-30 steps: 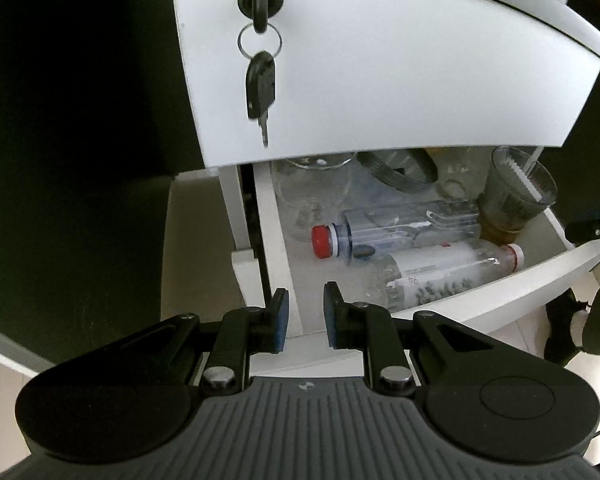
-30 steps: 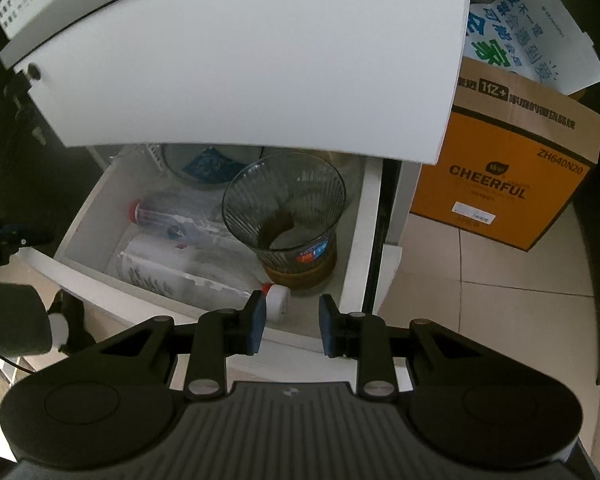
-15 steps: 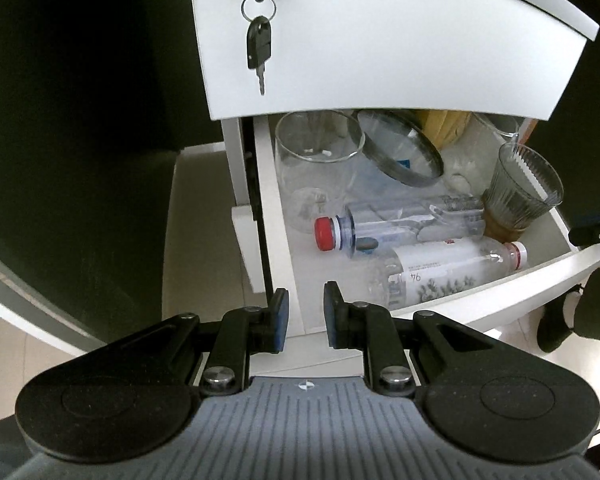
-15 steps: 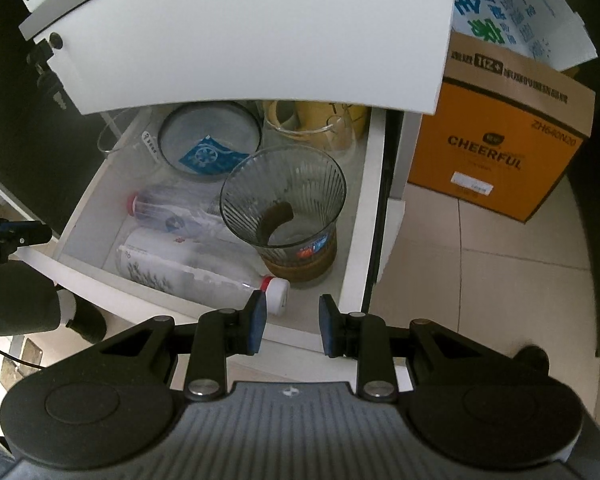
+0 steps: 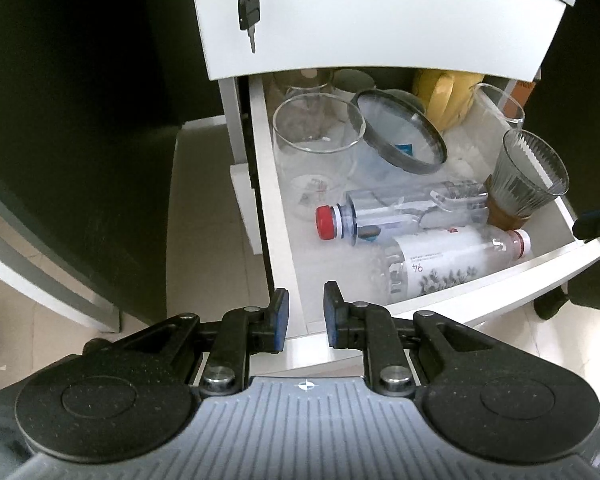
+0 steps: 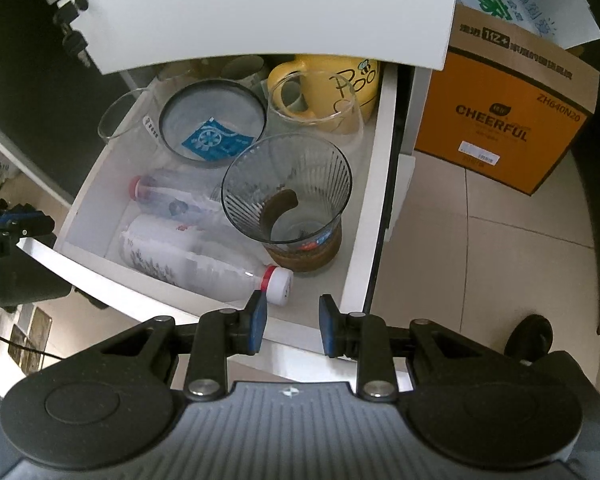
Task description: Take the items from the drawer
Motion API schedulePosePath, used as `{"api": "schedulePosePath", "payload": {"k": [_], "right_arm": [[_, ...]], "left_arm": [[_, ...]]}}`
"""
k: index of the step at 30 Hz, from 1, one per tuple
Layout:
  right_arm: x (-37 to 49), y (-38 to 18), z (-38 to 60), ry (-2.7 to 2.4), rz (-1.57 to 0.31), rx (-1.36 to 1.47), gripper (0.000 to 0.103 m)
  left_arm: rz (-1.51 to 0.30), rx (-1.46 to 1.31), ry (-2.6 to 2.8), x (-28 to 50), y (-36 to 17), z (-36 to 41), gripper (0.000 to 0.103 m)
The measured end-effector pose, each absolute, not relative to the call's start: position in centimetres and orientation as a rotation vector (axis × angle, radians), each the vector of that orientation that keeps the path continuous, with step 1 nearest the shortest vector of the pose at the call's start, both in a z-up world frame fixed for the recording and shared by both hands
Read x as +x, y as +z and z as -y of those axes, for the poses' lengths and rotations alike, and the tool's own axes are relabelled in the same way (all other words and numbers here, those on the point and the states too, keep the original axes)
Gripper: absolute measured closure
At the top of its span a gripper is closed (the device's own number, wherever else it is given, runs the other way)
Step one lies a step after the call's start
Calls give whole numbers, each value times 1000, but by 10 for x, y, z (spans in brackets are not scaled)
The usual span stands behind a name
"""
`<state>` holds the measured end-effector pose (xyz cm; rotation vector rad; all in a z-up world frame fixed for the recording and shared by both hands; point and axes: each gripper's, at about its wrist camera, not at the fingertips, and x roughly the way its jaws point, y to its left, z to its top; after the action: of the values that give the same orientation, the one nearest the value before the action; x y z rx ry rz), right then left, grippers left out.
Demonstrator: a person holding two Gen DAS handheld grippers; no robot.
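Apparently nothing is picked yet: both the left gripper (image 5: 305,316) and right gripper (image 6: 289,320) hover spread and empty at the drawer (image 6: 364,216) front edge, so next reach the ribbed glass (image 6: 288,184) by its right wall

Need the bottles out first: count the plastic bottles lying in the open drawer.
2. The clear plastic bottle with the red cap lies mid-drawer; the white-labelled plastic bottle with the white cap lies along the front wall. Others may hide under the upper drawer.
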<state>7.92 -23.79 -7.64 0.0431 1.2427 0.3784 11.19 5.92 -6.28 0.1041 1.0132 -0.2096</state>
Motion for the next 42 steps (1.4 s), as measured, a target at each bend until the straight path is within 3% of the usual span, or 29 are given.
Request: {"api": "schedulePosePath", "payload": {"k": [42], "right_arm": [[29, -72, 237, 357, -1202, 35, 71]], "left_arm": [[-1032, 81, -227, 135, -69, -50, 82]]}}
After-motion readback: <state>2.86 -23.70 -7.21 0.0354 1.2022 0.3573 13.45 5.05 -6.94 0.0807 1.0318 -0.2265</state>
